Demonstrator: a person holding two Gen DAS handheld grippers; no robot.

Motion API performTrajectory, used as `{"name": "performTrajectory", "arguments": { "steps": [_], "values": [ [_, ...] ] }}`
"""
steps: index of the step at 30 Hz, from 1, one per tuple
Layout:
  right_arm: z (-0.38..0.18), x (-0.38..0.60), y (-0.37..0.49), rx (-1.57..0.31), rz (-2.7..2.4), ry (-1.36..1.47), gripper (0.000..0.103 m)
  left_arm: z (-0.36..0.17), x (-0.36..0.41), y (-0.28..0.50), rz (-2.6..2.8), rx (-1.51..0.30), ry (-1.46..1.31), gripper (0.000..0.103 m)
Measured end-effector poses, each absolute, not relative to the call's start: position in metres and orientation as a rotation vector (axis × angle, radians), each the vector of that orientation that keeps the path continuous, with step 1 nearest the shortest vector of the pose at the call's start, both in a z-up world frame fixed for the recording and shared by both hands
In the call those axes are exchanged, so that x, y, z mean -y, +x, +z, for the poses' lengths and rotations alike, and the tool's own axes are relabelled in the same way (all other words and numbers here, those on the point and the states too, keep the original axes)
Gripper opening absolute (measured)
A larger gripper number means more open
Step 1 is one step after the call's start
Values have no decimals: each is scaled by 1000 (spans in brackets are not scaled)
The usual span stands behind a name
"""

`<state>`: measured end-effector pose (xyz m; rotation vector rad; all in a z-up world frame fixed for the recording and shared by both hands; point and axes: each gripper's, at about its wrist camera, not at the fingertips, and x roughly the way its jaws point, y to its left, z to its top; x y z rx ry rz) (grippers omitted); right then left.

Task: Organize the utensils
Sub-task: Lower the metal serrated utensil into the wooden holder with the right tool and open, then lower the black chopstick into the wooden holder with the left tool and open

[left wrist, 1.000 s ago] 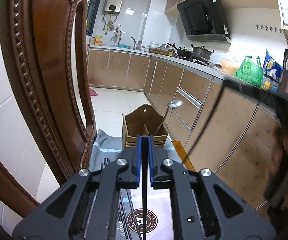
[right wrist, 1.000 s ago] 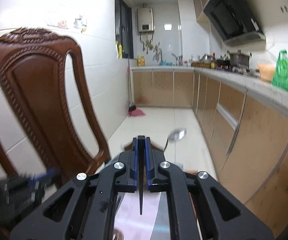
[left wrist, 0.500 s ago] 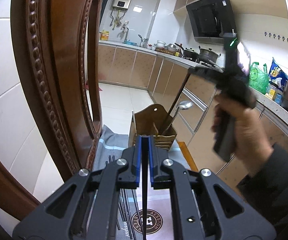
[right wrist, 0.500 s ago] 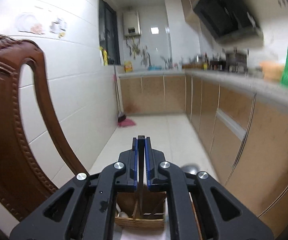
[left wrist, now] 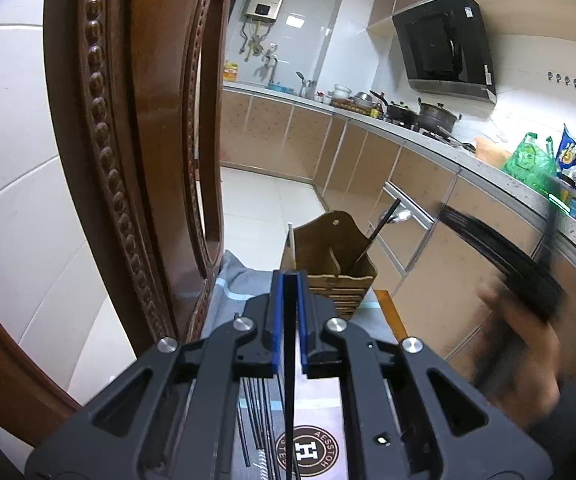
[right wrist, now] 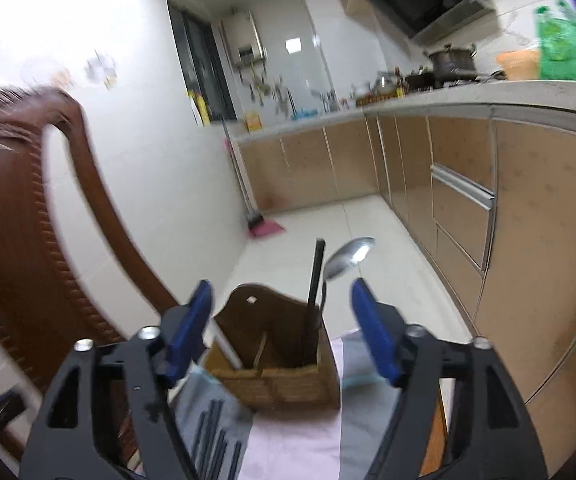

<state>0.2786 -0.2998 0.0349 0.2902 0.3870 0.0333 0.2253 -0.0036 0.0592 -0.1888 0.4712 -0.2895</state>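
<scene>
The left tongs [left wrist: 289,312] are clamped tight on a thin black chopstick [left wrist: 289,380] that runs down between their blue pads toward the camera. Under them, on the cloth-covered counter [left wrist: 319,400], a row of loose black chopsticks [left wrist: 254,412] lies to the near left of the wooden utensil holder [left wrist: 329,264], beside a round brown logo [left wrist: 307,450] printed on the cloth.

The right tongs [right wrist: 280,320] stand wide apart with nothing between their pads; their jaws have just been opening. They frame the utensil holder [right wrist: 276,364] from the near side, apart from it. In the left wrist view the person's hand [left wrist: 519,356] with that tool is a dark blur to the right of the holder.

The holder sits at the far end of the counter and has a divider across its middle. In its right compartment a black chopstick [right wrist: 315,292] stands nearly upright and a metal spoon [right wrist: 347,258] leans just beside it, bowl up. A pale flat piece [right wrist: 226,346] leans in the left compartment; what it is cannot be told.

Left of the holder a carved brown chair back [left wrist: 140,152] rises close against the counter edge. Behind the holder lie the tiled floor [right wrist: 307,236], a pink broom [right wrist: 262,226] against the wall, beige cabinets [right wrist: 463,208], and a pot [right wrist: 451,62] and green bag [right wrist: 567,46] above them
</scene>
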Motion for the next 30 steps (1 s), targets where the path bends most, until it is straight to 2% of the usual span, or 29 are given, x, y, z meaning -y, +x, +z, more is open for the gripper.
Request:
{"name": "performTrajectory", "arguments": {
  "steps": [1,5,8,12,20,27,30],
  "values": [
    [31,305,254,-354,21,307,87,59,6,225,-279,-466,-184,6],
    [-15,327,174,-323,-28,393,89,61,14,234,-280,-455,-184,6],
    [-35,328,179,-409,4,416,89,71,19,250,-273,-448,-215,6],
    [-42,326,187,-403,10,367,89,100,32,285,-251,-406,-255,6],
    [-52,359,195,-408,-1,446,89,161,64,357,-165,-226,-253,6],
    [-58,374,198,-423,-6,493,89,140,73,417,-145,-173,-296,6],
    [-58,374,198,-427,-1,488,89,115,75,438,-141,-231,-329,6]
  ]
}}
